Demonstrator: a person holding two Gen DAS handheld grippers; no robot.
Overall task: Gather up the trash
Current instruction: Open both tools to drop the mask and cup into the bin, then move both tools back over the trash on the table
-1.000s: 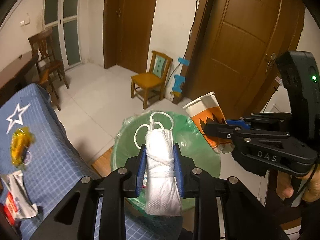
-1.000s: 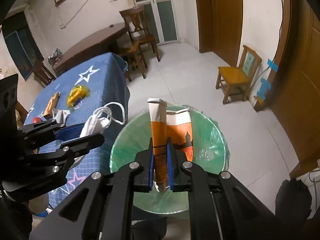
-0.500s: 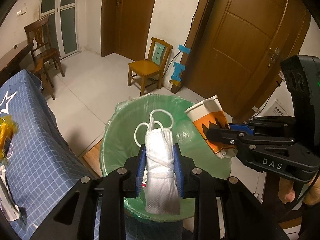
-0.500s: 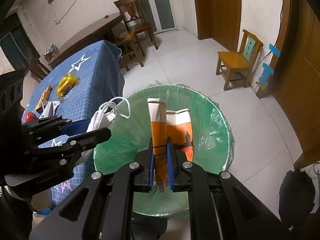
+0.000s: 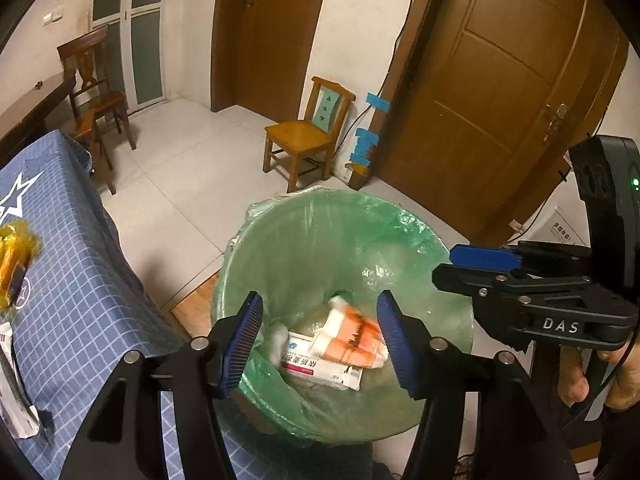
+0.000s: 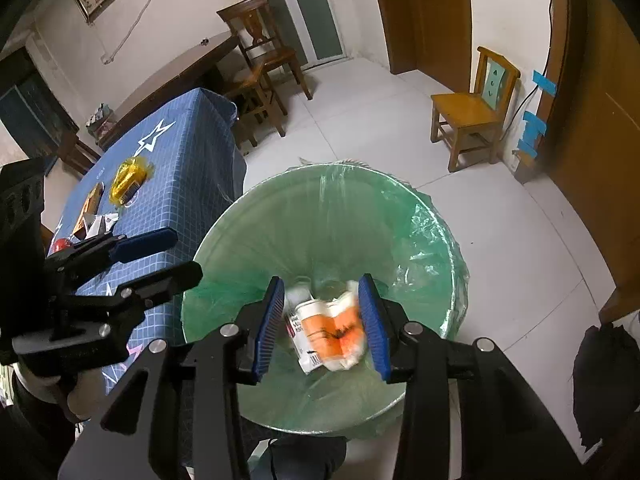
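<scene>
A trash bin lined with a green bag [image 5: 304, 232] [image 6: 360, 208] stands on the floor beside the table. My left gripper [image 5: 320, 332] is open and empty above the bin. My right gripper [image 6: 325, 318] is open and empty above it too; it shows at the right of the left wrist view [image 5: 480, 268]. An orange and white paper cup [image 5: 348, 336] [image 6: 332, 332], blurred, lies in the bin on a white printed packet [image 5: 320, 368]. A white crumpled thing [image 5: 278, 340], perhaps the face mask, lies beside them.
A table with a blue checked cloth [image 5: 68, 280] [image 6: 180, 168] stands left of the bin, carrying a yellow wrapper [image 5: 14, 264] [image 6: 128, 182], an orange packet [image 6: 90, 204], white wrappers [image 5: 12, 392] and a red item [image 6: 60, 245]. A small wooden chair [image 5: 308, 136] and brown doors [image 5: 492, 92] stand behind.
Both grippers have opened. The white mask left my left gripper and the paper cup left my right gripper; both now lie down in the bin.
</scene>
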